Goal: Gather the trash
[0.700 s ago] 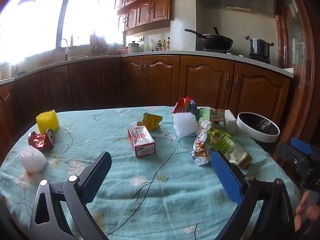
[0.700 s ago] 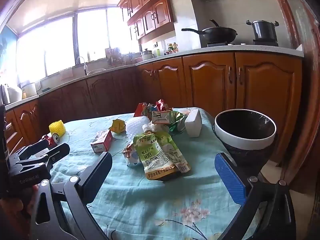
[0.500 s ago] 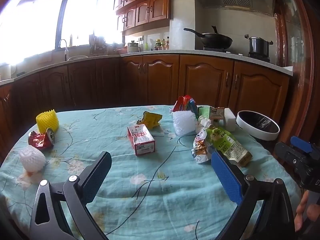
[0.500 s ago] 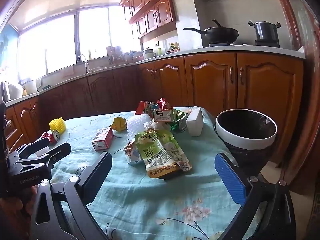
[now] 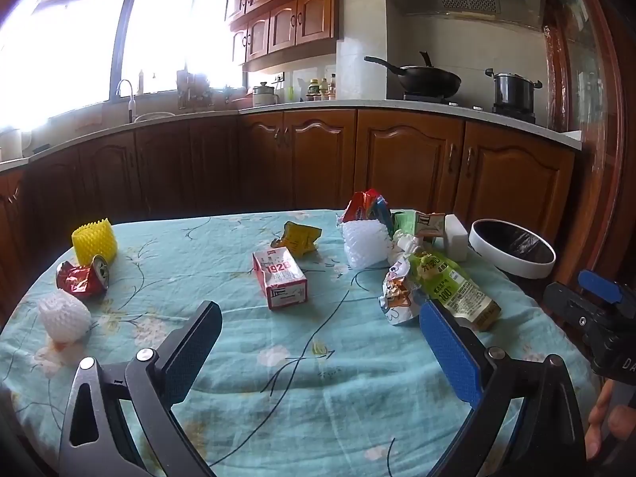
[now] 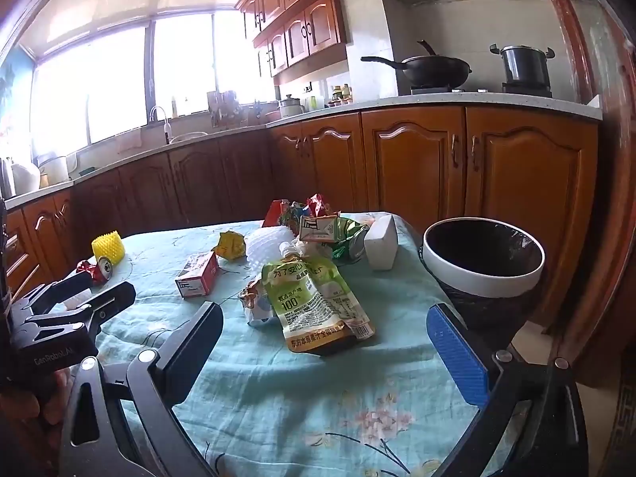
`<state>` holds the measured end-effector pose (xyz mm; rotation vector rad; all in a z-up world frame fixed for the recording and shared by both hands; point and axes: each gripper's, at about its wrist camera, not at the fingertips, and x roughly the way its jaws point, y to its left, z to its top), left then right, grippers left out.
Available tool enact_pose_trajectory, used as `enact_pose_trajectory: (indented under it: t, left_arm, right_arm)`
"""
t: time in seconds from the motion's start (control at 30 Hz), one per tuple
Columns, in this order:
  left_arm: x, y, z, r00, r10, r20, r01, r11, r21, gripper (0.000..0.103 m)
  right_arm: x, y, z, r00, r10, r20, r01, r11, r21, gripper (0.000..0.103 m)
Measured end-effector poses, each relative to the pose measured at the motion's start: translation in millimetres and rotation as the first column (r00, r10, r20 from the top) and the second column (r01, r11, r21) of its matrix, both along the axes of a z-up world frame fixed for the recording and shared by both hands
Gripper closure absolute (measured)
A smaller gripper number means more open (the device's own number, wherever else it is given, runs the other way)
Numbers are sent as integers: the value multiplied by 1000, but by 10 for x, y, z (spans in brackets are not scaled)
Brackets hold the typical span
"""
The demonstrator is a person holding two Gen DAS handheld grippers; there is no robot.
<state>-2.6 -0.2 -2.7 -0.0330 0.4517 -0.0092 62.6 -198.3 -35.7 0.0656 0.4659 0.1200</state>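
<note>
Not much has moved since a moment ago: both grippers have crept a little nearer the table (image 5: 278,361), so the litter sits slightly larger in each view, and nothing on the cloth has shifted. The left gripper (image 5: 320,342) hangs over the near part of the cloth with its jaws spread wide and nothing between them. The right gripper (image 6: 324,344) is the same, gaping and empty, angled down towards the green pouch (image 6: 314,302), which lies flat just ahead of it with a crumpled wrapper (image 6: 254,304) touching its left edge.

The trash is all on the table: a red carton (image 5: 280,278) near the middle, a yellow wrapper (image 5: 298,236) behind it, white foam netting (image 5: 365,244), and off to the left a crushed can (image 5: 81,278), a yellow net (image 5: 94,238) and a white foam ball (image 5: 63,314). The bin (image 6: 483,258) stands just off the table's right edge, lined and waiting.

So I'd say collecting hasn't begun; this looks like the approach, and the pouch seems the likeliest first pick, being closest to the right gripper and the bin.
</note>
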Motion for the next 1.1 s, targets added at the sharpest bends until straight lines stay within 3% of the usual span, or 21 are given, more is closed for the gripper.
enact_pose_trajectory:
  t: [1.1]
  left_arm:
    - [-10, -2, 14, 1000, -4, 28, 3, 1000, 10, 3]
  right_arm:
    - [1, -28, -39, 1000, -6, 3, 6, 1000, 17, 0]
